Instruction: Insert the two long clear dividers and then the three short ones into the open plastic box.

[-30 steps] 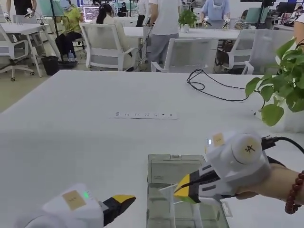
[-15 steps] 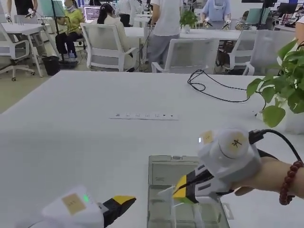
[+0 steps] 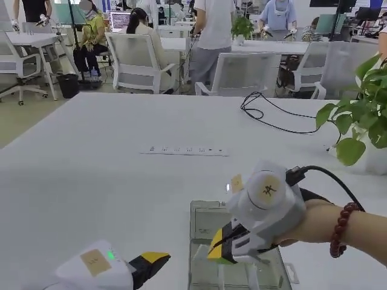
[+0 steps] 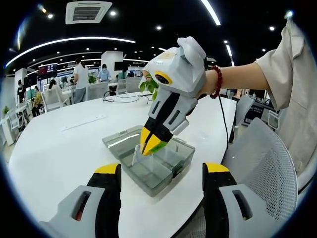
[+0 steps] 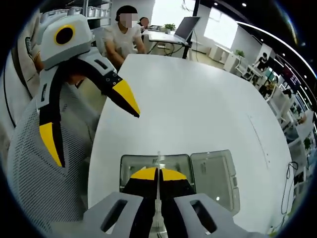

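workbench stock, listed left to right: divider held over open box

- table (image 3: 91,169): white, broad, carrying every item below.
- left gripper (image 3: 152,261): low at the near left of the head view, white body with black and yellow tips. jaws spread wide with nothing between them. it sits near the box and apart from it, tips pointing toward it.
- power strip (image 3: 184,150): white, flat on the table, beyond the box and well apart from it.
- box (image 4: 148,183): clear plastic, near the front edge of the table, between the two grippers in the head view. the tray is open, with a clear upright piece standing in it in the left gripper view.
- lid (image 3: 204,219): folded back flat on the table, on the far side of the tray.
- right gripper (image 3: 216,254): held in a hand coming in from the right, angled down with its tips over the tray. jaws pressed together on a thin clear sheet.
- divider (image 5: 158,161): clear, seen edge-on as a fine line between the right jaws, over the tray. long or short cannot be told, nor whether its lower edge touches the tray floor.
- cable (image 3: 266,112): black, looped on the far right part of the table.
- bracelet (image 3: 340,229): dark red beads on the wrist behind the right gripper.
- plant (image 3: 357,121): green and leafy, at the right edge of the table.
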`<state>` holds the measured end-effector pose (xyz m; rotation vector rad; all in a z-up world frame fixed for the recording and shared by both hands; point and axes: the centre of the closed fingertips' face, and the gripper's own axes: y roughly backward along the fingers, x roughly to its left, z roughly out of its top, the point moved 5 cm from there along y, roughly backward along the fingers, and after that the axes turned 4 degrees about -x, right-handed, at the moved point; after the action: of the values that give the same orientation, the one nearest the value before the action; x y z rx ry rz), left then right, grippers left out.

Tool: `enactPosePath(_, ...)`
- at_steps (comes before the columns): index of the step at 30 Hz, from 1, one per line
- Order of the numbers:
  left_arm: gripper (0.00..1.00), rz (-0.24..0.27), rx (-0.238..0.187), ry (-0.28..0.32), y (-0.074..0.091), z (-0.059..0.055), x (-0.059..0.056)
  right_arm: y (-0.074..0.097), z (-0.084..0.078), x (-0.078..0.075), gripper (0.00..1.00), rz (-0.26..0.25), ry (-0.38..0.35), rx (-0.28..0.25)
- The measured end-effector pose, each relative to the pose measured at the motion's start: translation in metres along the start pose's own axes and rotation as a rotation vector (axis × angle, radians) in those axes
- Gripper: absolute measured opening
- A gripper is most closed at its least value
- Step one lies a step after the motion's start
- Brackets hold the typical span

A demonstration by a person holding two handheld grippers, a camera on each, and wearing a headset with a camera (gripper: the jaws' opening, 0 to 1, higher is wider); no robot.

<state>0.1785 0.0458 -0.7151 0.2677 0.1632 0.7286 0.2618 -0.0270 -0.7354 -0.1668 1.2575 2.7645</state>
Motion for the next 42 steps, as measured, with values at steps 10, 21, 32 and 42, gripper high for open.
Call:
enactPosePath(10,0.68,0.012,-0.013,0.008,0.000,0.001,0.002,-0.008,0.000,0.000,0.02,0.014,0.038,0.011)
enactPosePath(21,0.69,0.014,-0.004,0.007,-0.001,-0.001,0.002,-0.013,-0.004,-0.002,0.02,0.070,0.040,-0.003)
enactPosePath(32,0.69,0.017,0.003,0.004,-0.001,-0.001,0.003,-0.024,-0.009,-0.001,0.02,0.098,0.050,0.025)
enactPosePath(42,0.69,0.014,0.006,-0.001,-0.002,-0.001,0.002,-0.034,-0.015,-0.002,0.02,0.115,0.029,0.070)
